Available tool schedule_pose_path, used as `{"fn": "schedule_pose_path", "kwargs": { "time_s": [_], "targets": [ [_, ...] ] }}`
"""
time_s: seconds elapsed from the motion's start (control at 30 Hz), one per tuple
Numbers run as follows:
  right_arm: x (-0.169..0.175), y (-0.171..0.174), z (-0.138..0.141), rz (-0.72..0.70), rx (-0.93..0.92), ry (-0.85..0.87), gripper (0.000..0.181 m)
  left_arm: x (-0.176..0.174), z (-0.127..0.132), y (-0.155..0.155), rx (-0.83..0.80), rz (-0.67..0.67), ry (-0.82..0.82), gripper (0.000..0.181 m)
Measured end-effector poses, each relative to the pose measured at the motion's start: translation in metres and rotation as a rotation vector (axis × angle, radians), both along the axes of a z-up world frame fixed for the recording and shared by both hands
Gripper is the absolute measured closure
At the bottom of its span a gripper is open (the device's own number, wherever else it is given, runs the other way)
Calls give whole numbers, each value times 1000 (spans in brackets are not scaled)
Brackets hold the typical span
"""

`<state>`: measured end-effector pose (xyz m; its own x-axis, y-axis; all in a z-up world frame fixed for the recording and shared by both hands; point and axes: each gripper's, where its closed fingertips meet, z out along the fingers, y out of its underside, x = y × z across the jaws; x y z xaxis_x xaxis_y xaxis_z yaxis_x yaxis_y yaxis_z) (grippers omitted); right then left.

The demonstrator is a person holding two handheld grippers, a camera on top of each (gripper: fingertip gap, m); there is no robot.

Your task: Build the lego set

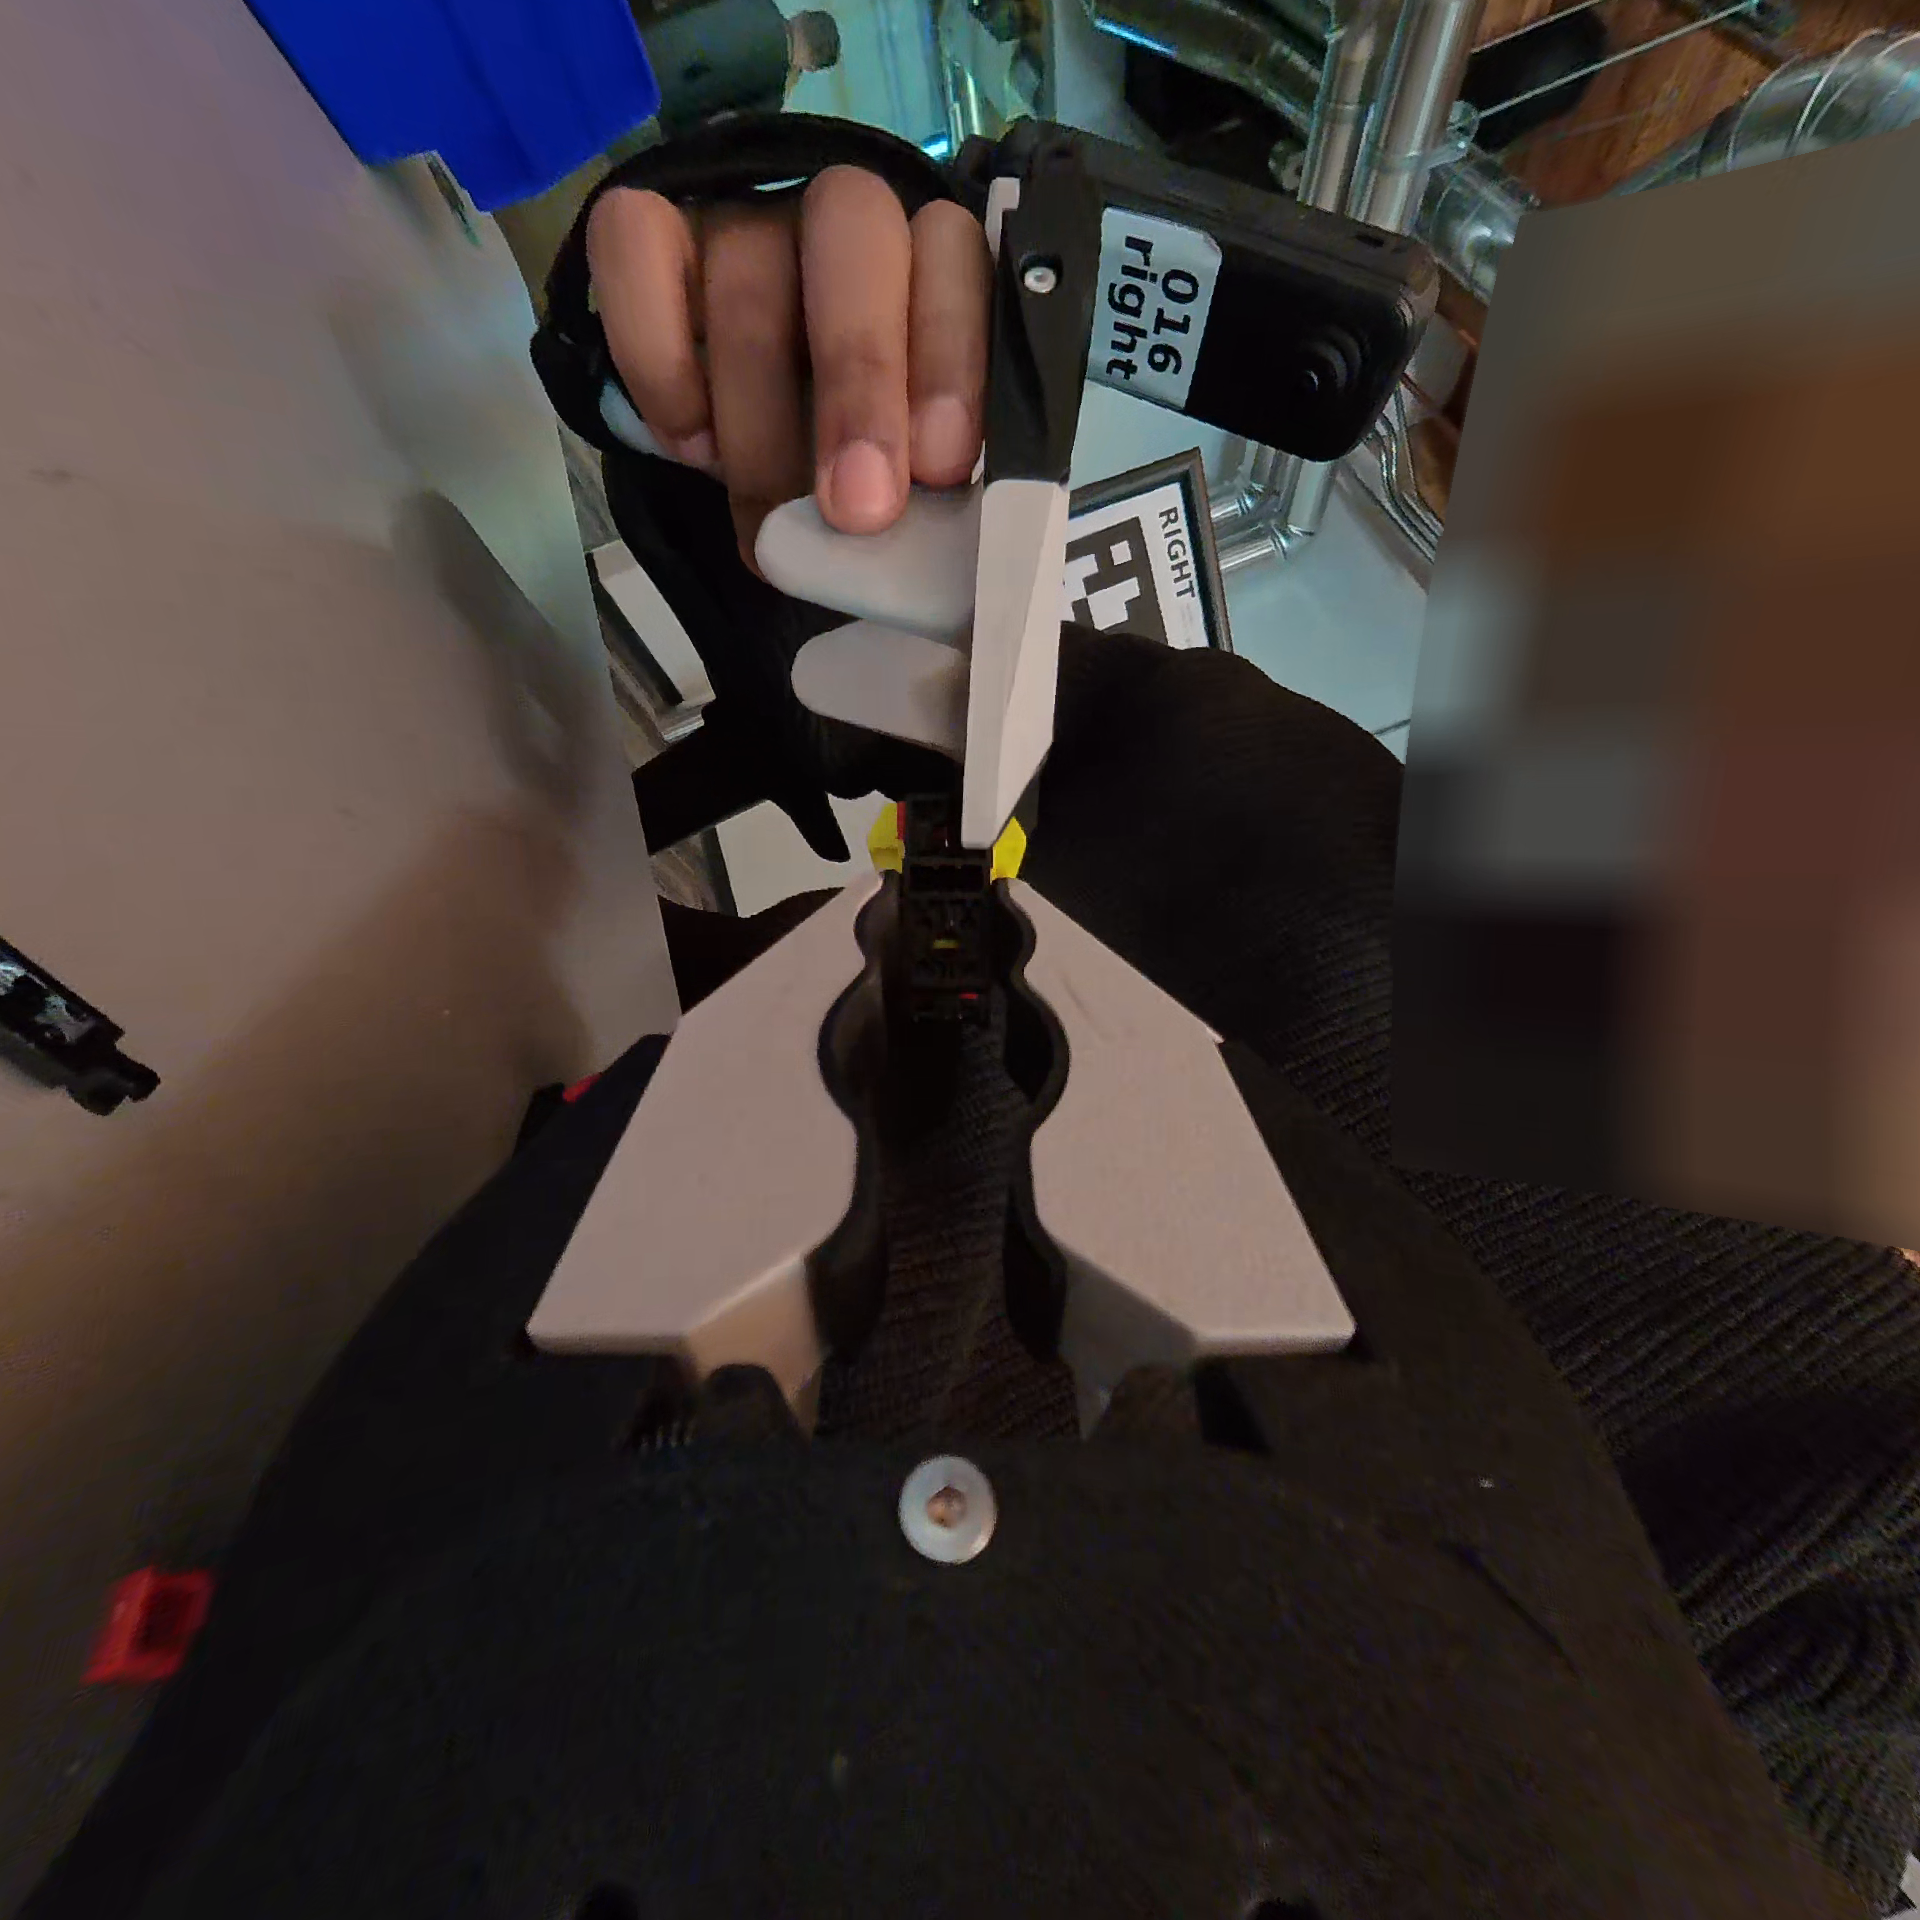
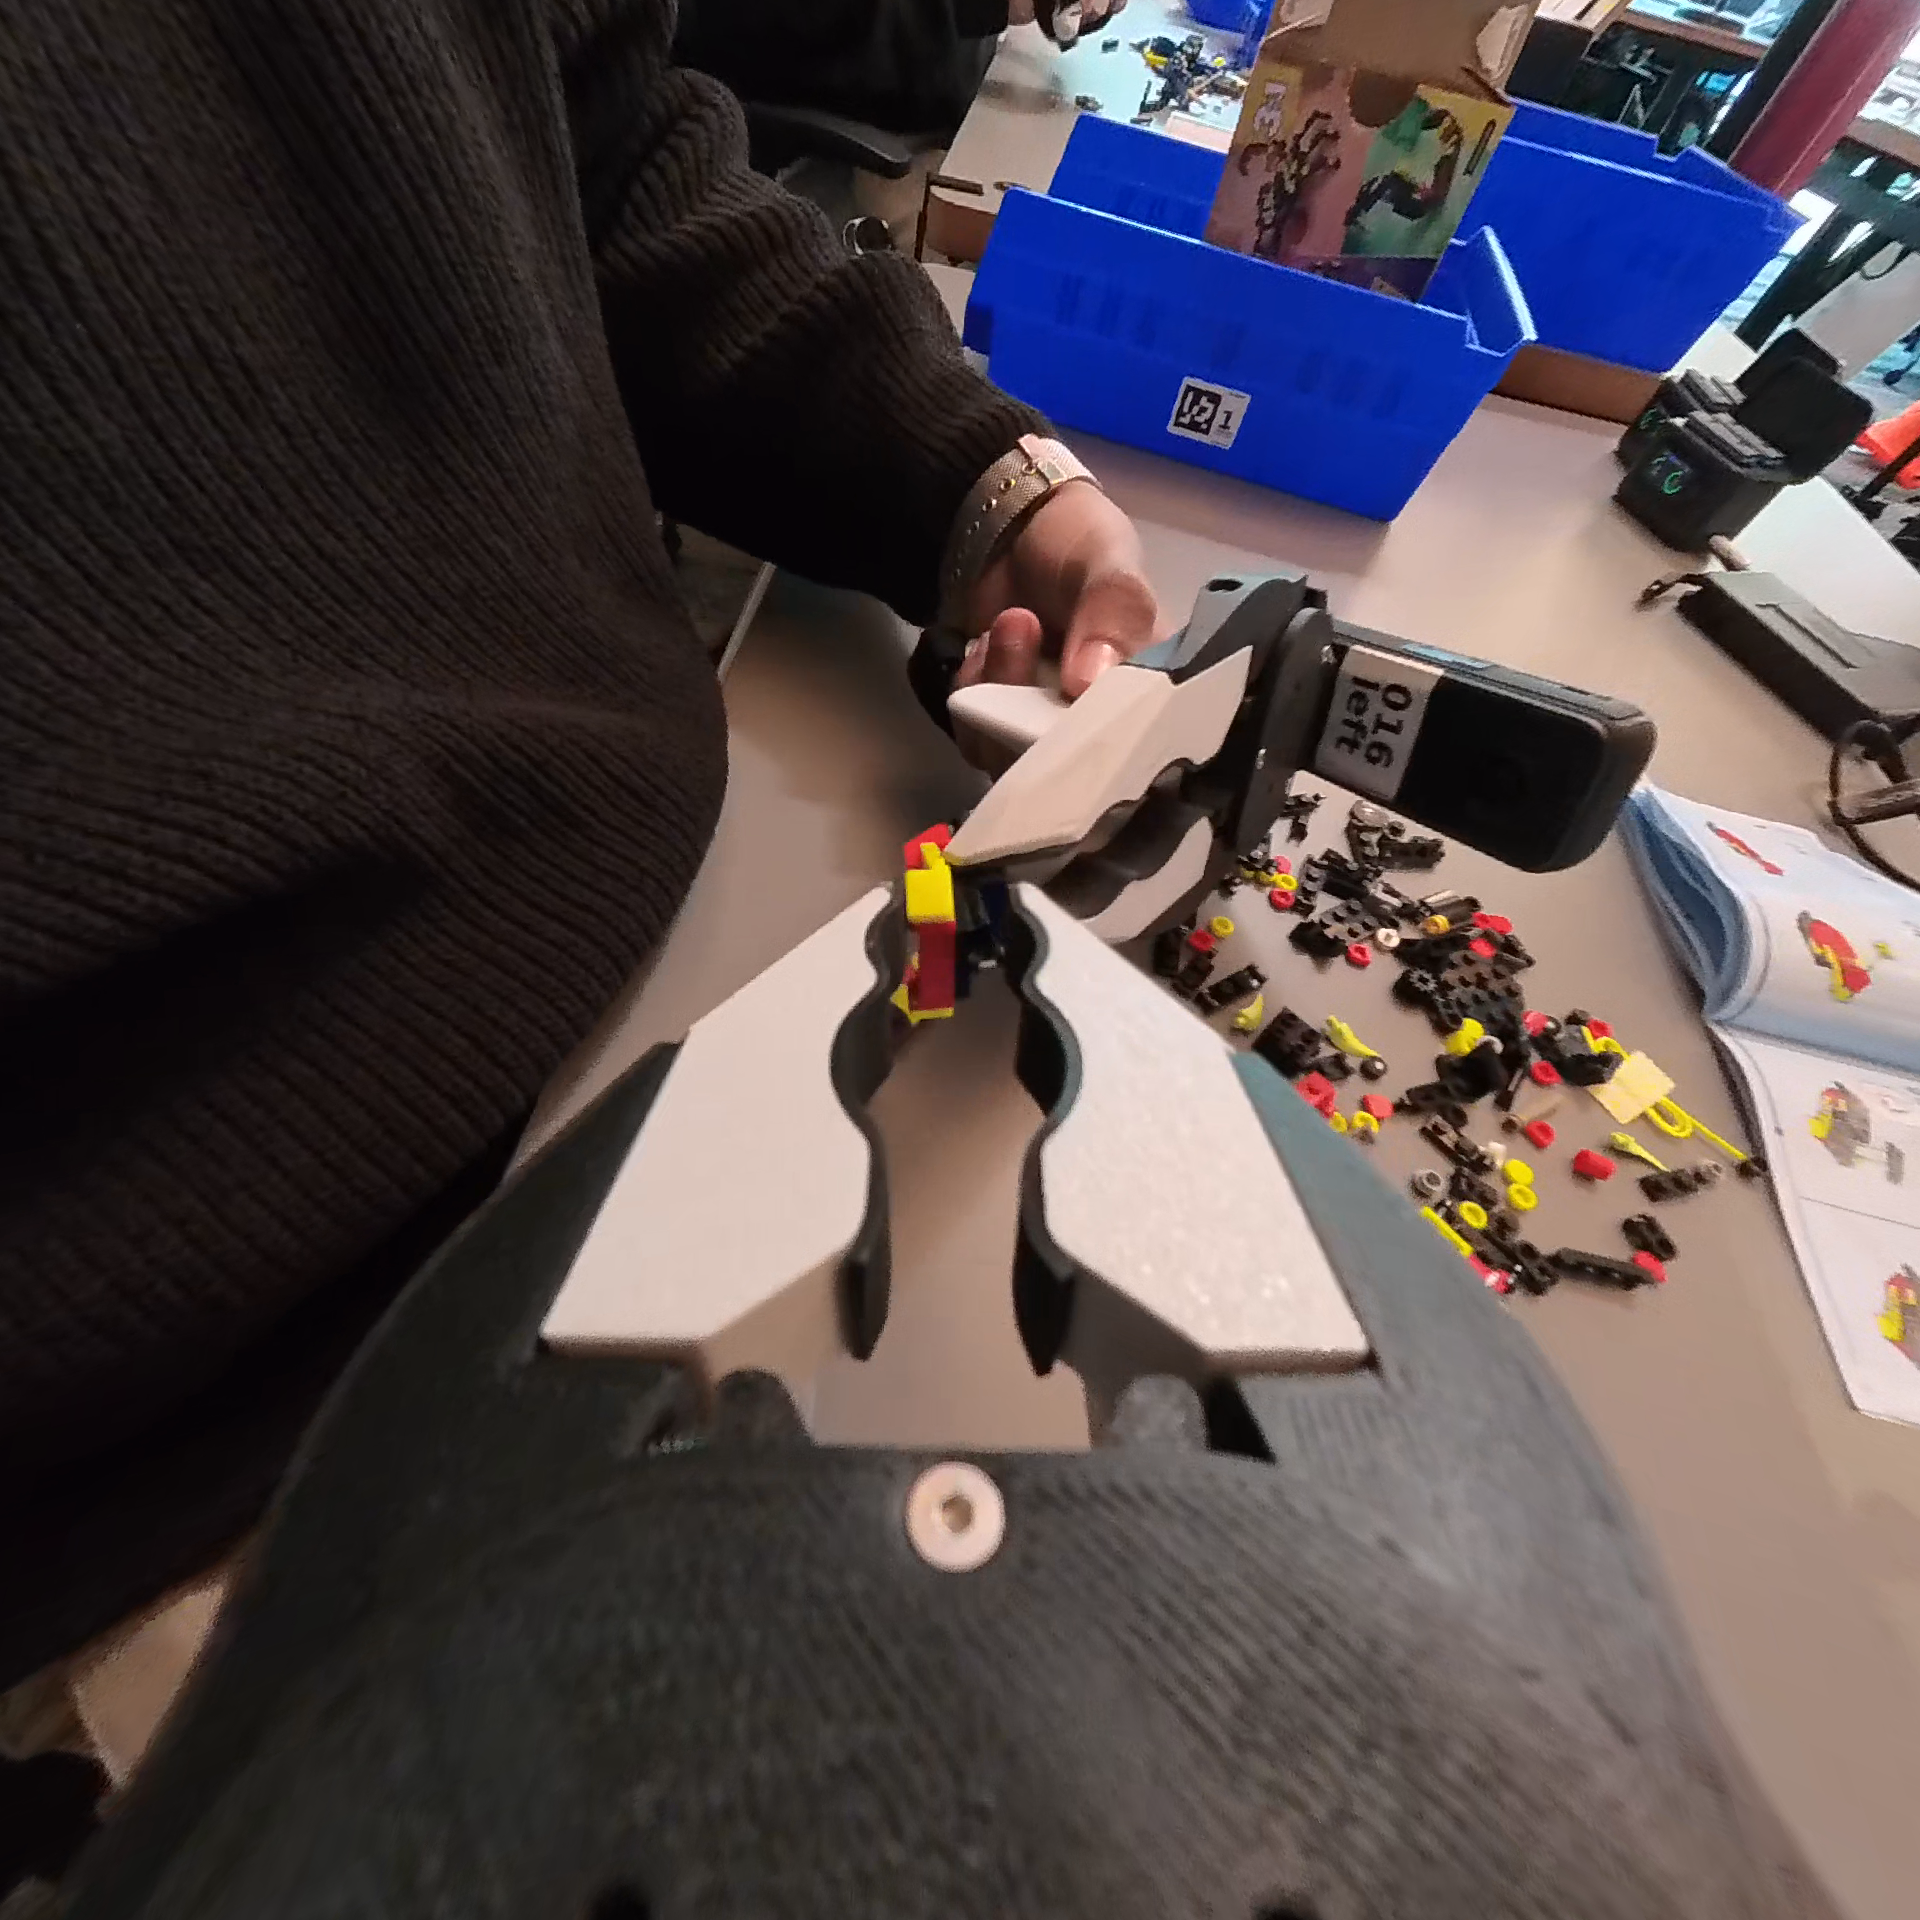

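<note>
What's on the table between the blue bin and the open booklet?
In the right wrist view, a scattered pile of loose lego pieces, black, red and yellow, lies on the table between the blue bin and the booklet. The left gripper also crosses that stretch.

We see matt grey plastic fingers (image 2: pixel 758 1143) on the right gripper (image 2: pixel 951 925), gripping glossy plastic lego pieces (image 2: pixel 930 940). Beside them, a dark ribbed knit sleeve (image 2: pixel 312 623); beyond, a glossy blue plastic bin (image 2: pixel 1226 332).

We see a white printed label (image 1: pixel 1153 307) on one black camera (image 1: pixel 1320 353), and a similar label (image 2: pixel 1371 717) on a second camera (image 2: pixel 1507 764). A black-and-white marker card (image 1: pixel 1143 561) shows behind the first, and a small white sticker (image 2: pixel 1207 414) stands on the blue bin (image 2: pixel 1330 343).
</note>
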<state>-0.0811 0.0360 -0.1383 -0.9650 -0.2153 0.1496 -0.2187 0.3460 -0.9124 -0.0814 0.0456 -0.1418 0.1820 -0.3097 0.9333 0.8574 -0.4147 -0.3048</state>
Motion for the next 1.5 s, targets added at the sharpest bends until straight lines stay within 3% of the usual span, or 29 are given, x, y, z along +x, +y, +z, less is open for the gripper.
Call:
{"fn": "schedule_pose_path", "kwargs": {
  "time_s": [1.07,1.23,1.5],
  "targets": [
    [1,3,-17,12,119,155,168,2,-7,2,-46,10,83,169],
    [-2,0,-6,-22,52,101,160,-5,-7,0,-49,41,77,168],
    [2,1,-7,2,54,33,167,-2,-6,1,-41,25,62,168]
  ]
}}
